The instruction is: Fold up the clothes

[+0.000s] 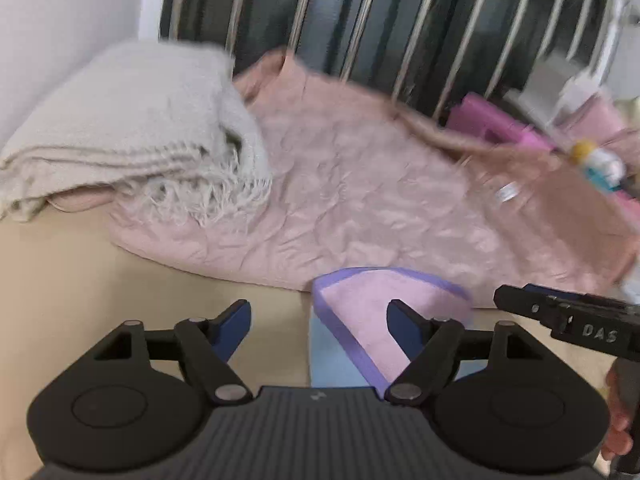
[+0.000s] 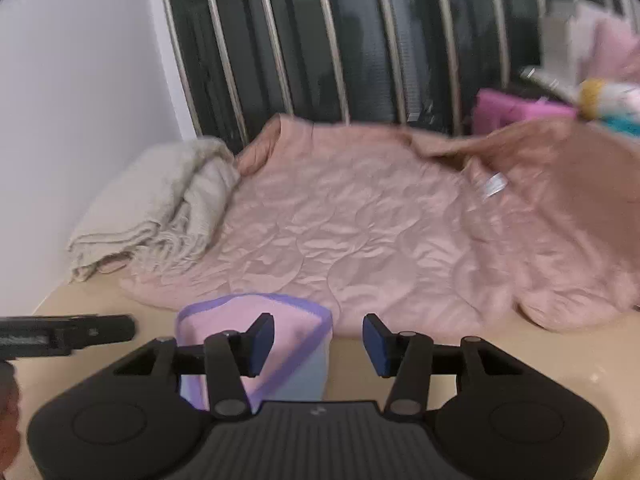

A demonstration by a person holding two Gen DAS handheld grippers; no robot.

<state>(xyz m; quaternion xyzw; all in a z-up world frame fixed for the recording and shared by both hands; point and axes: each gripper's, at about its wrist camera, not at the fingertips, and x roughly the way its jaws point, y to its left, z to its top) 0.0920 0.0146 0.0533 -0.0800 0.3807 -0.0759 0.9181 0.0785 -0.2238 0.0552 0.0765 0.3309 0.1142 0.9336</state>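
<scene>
Both grippers gape wide, holding nothing. The small folded pink cloth [image 1: 372, 320] lies just ahead — between them: right of the left gripper [image 1: 318, 322], left of the right gripper [image 2: 318, 344].

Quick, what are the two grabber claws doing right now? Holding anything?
Left gripper: open, holding nothing, over the small pink cloth.
Right gripper: open, holding nothing, beside that cloth.

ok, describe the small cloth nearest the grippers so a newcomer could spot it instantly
Start at the beige surface in front of the dark ribbed panel. A big quilted pink blanket covers its far half, with a cream fringed throw at the left. The small cloth lies at the blanket's near edge: pale pink, purple border, light blue underside showing, the only bordered piece there.
</scene>
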